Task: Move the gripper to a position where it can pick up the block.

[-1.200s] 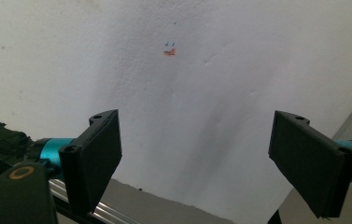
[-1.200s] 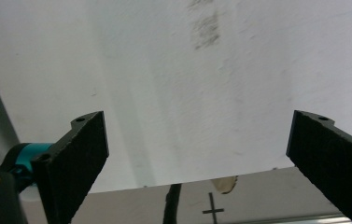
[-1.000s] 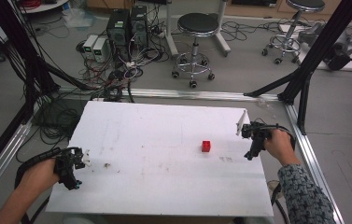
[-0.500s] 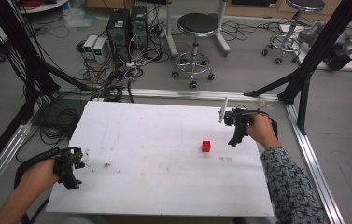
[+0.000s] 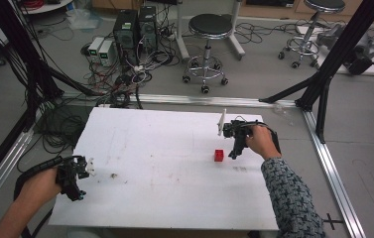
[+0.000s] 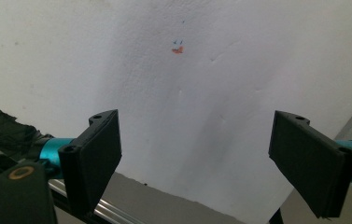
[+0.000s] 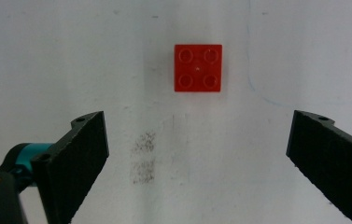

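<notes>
I see a white surface (image 5: 174, 198) with one small red brick (image 5: 218, 155) (four studs up) lying toward 3 o'clock; my right tongs (image 7: 197, 154) hang released just beside it; my left tongs (image 6: 197, 154), also released, rest near 8 o'clock, well apart.

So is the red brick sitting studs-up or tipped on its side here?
Studs-up. The right gripper view looks down on the red brick and shows its four round studs; it lies flat on the white table.
</notes>
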`<state>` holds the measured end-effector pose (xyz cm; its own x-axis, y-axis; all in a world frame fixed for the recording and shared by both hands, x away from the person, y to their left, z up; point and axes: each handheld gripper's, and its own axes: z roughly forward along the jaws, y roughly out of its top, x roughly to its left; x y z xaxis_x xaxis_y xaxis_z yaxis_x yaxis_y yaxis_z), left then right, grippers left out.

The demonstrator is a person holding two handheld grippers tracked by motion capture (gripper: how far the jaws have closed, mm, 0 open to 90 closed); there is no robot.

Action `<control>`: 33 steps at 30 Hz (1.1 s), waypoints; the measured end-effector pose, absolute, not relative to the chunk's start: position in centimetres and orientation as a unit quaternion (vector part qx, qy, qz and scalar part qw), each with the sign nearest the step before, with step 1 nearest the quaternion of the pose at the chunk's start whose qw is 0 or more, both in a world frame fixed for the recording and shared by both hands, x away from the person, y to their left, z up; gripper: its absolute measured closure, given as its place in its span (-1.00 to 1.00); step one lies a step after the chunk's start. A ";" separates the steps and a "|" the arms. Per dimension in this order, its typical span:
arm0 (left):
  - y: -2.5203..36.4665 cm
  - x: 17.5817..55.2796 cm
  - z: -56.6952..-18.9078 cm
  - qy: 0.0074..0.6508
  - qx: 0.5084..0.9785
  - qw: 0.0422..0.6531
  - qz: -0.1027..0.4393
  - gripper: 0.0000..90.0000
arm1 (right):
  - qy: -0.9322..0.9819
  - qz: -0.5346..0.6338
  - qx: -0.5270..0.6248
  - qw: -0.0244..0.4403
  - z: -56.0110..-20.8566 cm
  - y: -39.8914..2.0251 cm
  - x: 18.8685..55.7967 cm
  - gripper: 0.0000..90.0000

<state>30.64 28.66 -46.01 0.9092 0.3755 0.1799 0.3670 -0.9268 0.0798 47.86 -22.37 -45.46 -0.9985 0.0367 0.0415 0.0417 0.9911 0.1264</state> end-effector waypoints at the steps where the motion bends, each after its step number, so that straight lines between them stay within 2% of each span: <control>1: 28.7 30.6 -46.0 0.190 0.977 0.022 0.096 -0.61 | -0.998 -0.063 -0.014 0.021 -46.1 -21.9 47.9 -0.89; 33: 28.2 30.7 -46.2 0.186 0.978 0.022 0.096 -0.62 | -0.999 -0.040 -0.006 0.017 -50.2 -19.4 47.8 -0.89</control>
<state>30.70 28.24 -46.18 0.9122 0.3683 0.1798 0.3600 -0.9297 0.0779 47.84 -19.38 -50.19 -0.9993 0.0113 0.0346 0.0140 0.9967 0.0802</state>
